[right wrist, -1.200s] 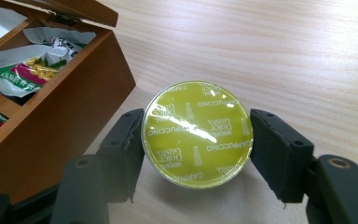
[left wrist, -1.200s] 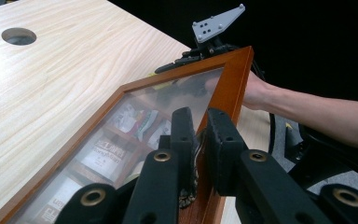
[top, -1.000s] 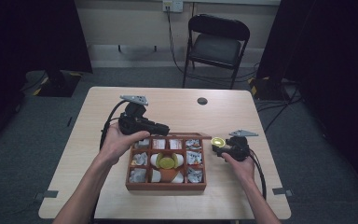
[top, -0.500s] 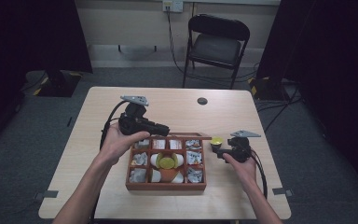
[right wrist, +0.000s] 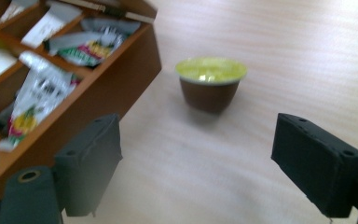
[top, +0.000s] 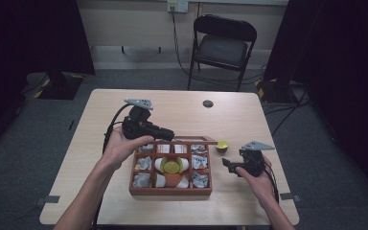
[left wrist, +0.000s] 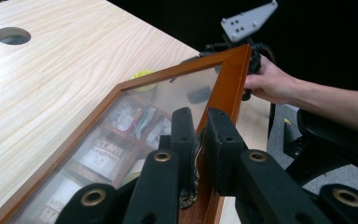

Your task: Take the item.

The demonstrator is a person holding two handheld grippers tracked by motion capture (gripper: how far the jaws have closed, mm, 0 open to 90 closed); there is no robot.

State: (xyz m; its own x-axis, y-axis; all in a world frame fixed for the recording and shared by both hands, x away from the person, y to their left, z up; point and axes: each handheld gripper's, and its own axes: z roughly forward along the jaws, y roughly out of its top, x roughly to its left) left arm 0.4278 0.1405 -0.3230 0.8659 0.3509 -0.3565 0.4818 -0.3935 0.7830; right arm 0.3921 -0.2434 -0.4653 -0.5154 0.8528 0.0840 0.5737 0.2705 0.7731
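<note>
Yellow-lidded pod [right wrist: 210, 83] sits on table just ahead of right gripper [right wrist: 209, 172], jaws wide & just opened, nothing between.

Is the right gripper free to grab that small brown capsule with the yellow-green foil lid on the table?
Probably yes. The right gripper has open, empty jaws facing the small brown capsule with the yellow-green foil lid, and bare table lies between them. The wooden compartment box sits to one side.

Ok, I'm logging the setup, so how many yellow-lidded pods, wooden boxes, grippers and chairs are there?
yellow-lidded pods: 2 (one on the table, one in the box)
wooden box: 1, its lid clamped by the left gripper
grippers: 2 (left gripper, right gripper)
folding chair: 1
Total: 6
</note>
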